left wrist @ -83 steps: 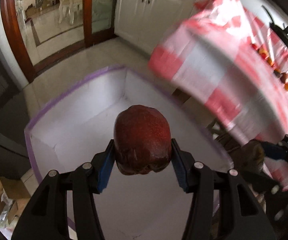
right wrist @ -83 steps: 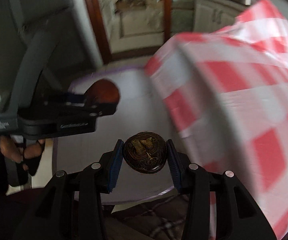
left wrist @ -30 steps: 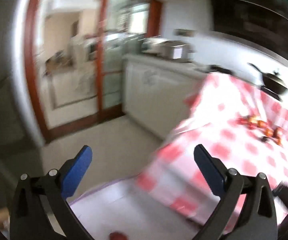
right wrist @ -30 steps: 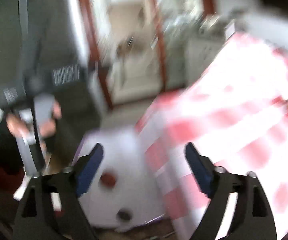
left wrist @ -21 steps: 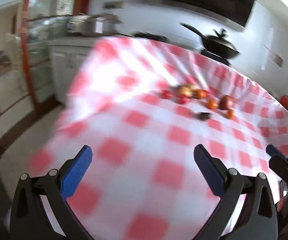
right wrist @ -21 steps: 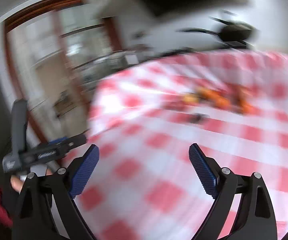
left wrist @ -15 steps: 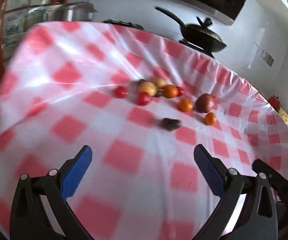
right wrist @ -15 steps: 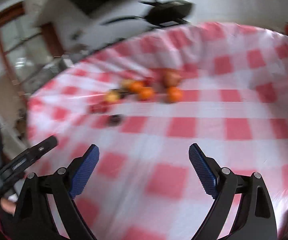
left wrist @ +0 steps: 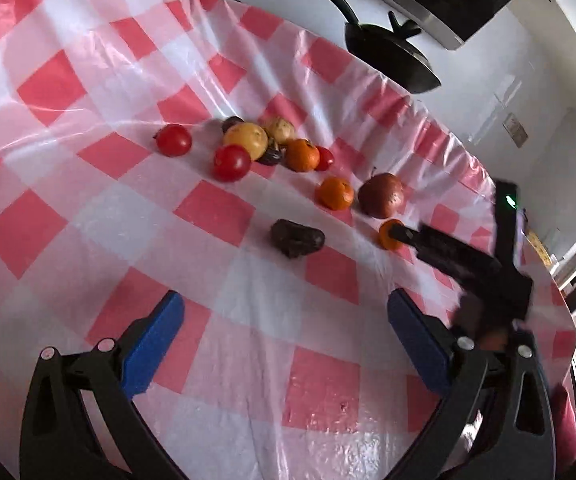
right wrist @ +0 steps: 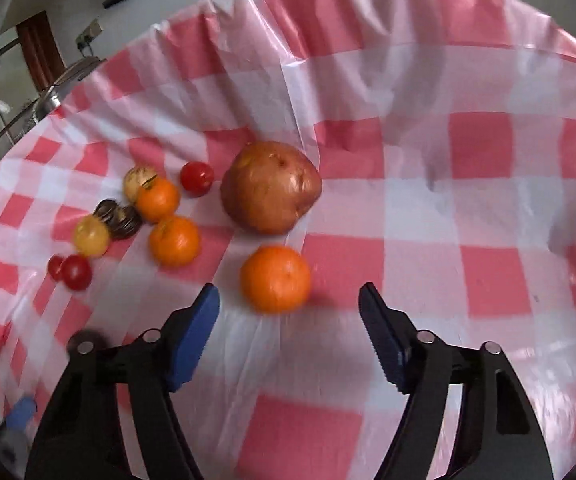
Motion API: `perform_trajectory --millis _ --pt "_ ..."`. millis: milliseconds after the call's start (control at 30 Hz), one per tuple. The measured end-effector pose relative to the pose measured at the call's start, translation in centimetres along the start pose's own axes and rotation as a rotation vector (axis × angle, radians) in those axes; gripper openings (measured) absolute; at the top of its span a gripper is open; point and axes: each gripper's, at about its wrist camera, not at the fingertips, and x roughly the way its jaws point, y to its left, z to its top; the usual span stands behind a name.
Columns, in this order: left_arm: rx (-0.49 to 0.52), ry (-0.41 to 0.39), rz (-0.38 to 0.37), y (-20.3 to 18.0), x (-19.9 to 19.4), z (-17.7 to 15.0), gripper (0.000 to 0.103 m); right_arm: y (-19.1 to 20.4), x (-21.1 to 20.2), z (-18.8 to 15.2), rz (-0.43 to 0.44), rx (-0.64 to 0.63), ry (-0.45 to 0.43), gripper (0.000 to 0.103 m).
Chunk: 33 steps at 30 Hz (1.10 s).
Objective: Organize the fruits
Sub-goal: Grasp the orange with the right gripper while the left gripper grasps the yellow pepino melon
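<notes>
Both grippers are back over the table from the box, empty: left gripper (left wrist: 284, 344) gapes wide, right gripper (right wrist: 288, 320) is closing toward the nearest orange (right wrist: 276, 278), not yet between its pads

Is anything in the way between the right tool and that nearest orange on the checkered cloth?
Nothing visible: only bare tablecloth lies between the right tool and the nearest orange, just ahead of its closing, empty jaws. The big reddish-brown fruit sits beyond the orange.

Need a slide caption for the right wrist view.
Right claw, jaws closing, empty, nears an orange on the checked tablecloth.
</notes>
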Motion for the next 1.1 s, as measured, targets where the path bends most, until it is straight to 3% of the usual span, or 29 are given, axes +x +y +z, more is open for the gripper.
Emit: perform_trajectory --millis 100,267,533,633,733,867,1033,1100 --pt "0.014 0.009 -0.005 -0.2 0.2 0.0 0.101 0.3 1.2 1.1 -0.013 -0.026 0.014 0.065" --pt "0.003 0.014 -0.006 -0.1 0.3 0.0 0.101 0.6 2.1 1.1 -0.006 -0.047 0.046 0.041" --pt "0.027 0.030 0.025 -0.7 0.7 0.0 0.101 -2.6 1.7 1.0 0.131 0.133 0.009 0.039" --pt "0.031 0.088 0.027 -0.8 2.1 1.0 0.101 -3.1 1.7 1.1 0.145 0.164 0.001 0.039" --pt "0.067 0.093 0.103 -1.1 3.6 2.9 0.101 -3.2 1.7 1.1 0.151 0.177 -0.003 0.039" --pt "0.166 0.087 0.241 -1.7 7.3 7.9 0.101 -3.4 1.4 0.8 0.160 0.188 -0.006 0.039" --pt "0.288 0.175 0.369 -1.6 13.3 12.9 0.101 -3.6 1.4 0.8 0.163 0.194 -0.007 0.039" --pt "0.294 0.217 0.382 -1.1 15.1 13.7 0.101 -3.6 1.4 0.8 0.164 0.195 -0.007 0.039"
